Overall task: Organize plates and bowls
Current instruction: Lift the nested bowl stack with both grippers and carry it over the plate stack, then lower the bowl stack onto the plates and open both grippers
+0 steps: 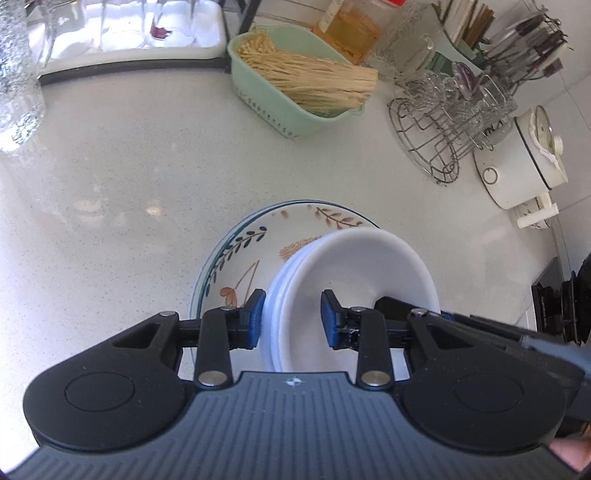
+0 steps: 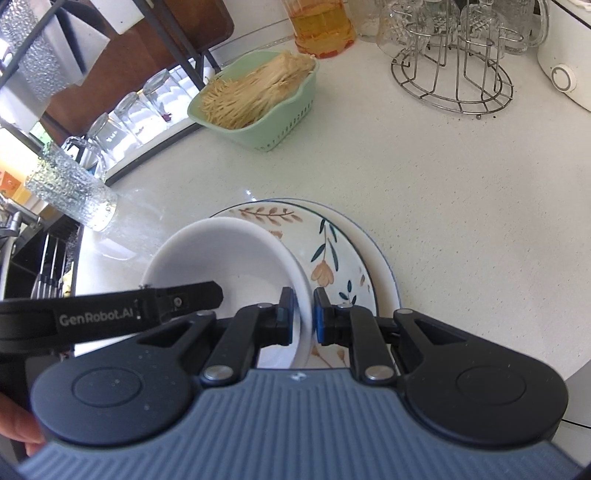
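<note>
A stack of white bowls point(image 1: 354, 266) rests tilted on flower-patterned plates point(image 1: 251, 251) on the white counter. My left gripper point(image 1: 293, 319) is open, its jaws astride the left rim of the bowl stack with a gap on the inner side. My right gripper point(image 2: 303, 317) is shut on the right rim of the white bowls point(image 2: 229, 254), above the stacked patterned plates point(image 2: 332, 251). The left gripper's finger point(image 2: 184, 299) shows inside the bowl in the right wrist view.
A green basket of noodles point(image 1: 295, 88) stands behind. A wire rack with glass cups point(image 1: 450, 122) and a white cooker point(image 1: 517, 162) are at the right. A textured glass point(image 2: 74, 188) and a glass tray point(image 1: 129, 33) are at the left.
</note>
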A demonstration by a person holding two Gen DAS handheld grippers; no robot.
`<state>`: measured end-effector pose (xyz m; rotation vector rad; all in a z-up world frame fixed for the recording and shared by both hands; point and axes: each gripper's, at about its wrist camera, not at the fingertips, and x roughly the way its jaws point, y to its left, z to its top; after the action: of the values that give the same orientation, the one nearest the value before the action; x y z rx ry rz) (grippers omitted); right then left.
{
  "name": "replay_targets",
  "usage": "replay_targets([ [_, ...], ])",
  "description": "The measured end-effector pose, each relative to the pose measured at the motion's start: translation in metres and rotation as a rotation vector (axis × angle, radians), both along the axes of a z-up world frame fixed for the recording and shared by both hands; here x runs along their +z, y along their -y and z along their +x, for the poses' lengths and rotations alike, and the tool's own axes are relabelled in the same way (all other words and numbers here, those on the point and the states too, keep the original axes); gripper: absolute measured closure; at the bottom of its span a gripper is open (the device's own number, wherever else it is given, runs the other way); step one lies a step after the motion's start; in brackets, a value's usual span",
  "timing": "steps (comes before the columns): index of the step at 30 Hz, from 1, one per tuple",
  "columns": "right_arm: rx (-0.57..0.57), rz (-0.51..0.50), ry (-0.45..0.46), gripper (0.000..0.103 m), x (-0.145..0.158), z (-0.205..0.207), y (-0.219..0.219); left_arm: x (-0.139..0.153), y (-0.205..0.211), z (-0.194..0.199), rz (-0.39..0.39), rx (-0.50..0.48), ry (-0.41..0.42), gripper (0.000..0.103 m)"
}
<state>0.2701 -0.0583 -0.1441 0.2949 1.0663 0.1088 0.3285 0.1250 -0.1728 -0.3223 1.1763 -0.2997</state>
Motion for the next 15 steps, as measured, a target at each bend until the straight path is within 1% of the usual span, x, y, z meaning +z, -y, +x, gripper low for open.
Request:
replay_targets([
  [3, 0.011, 0.016, -0.009, 0.087, 0.000, 0.005, 0.005, -0.003, 0.004, 0.001, 0.009, -0.022, 0.004, 0.067],
  [6, 0.043, 0.004, -0.001, 0.087, 0.001, 0.007, 0.004, -0.005, 0.006, 0.000, 0.020, -0.028, 0.012, 0.067],
  [9, 0.037, 0.010, -0.008, 0.087, 0.001, 0.007, 0.007, -0.006, 0.006, -0.001, 0.024, -0.026, 0.010, 0.067],
  [10, 0.031, 0.010, -0.006, 0.082, 0.002, 0.007, 0.008, -0.005, 0.006, -0.001, 0.027, -0.024, 0.012, 0.067],
  [11, 0.024, 0.013, -0.001, 0.068, 0.003, 0.006, 0.009, -0.004, 0.006, -0.001, 0.035, -0.023, 0.015, 0.067],
  [13, 0.032, 0.020, 0.021, 0.054, 0.008, 0.004, 0.012, 0.002, 0.006, -0.003, 0.048, -0.028, 0.031, 0.061],
  [15, 0.036, 0.006, 0.051, 0.056, 0.016, 0.001, 0.015, 0.011, 0.007, -0.007, 0.069, -0.029, 0.061, 0.056],
])
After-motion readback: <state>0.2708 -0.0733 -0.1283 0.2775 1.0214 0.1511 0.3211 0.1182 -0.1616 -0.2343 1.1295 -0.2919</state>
